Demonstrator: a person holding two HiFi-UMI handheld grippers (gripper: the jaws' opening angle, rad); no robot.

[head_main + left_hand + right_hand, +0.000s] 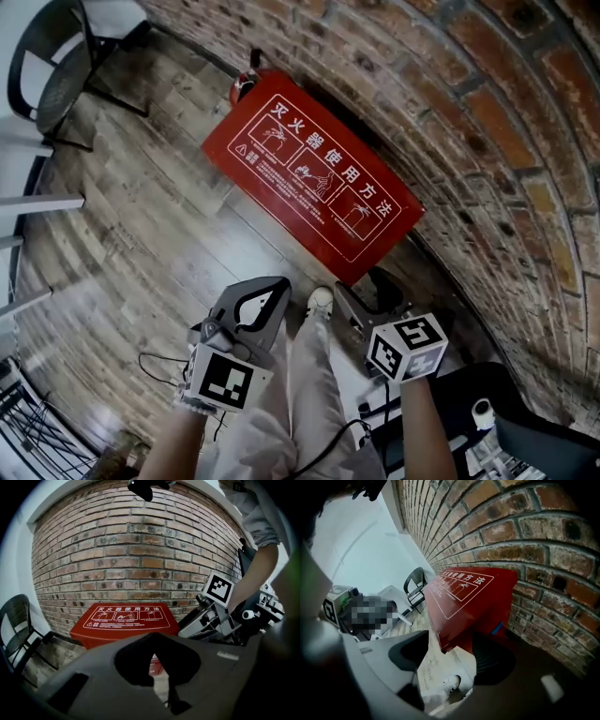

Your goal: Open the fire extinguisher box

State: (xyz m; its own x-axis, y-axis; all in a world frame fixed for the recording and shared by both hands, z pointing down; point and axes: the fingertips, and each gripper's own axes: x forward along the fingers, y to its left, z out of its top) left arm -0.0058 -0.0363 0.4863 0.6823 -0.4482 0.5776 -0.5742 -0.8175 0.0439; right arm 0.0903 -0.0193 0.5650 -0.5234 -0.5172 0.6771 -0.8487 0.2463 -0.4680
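Left claw (pixel 153 658) clenched empty, right claw (pixel 449 654) spread empty before the fire extinguisher box (pixel 314 173); a shallow grip might slip off its smooth lid.

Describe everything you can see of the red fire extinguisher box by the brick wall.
The red metal-looking fire extinguisher box is a low rectangular cabinet. Its broad top lid carries a white-outlined panel of Chinese characters and three pictograms. The lid looks shut. The box stands on the wood-plank floor, backed against the brick wall. The left tool and right tool are both short of it, not touching it.
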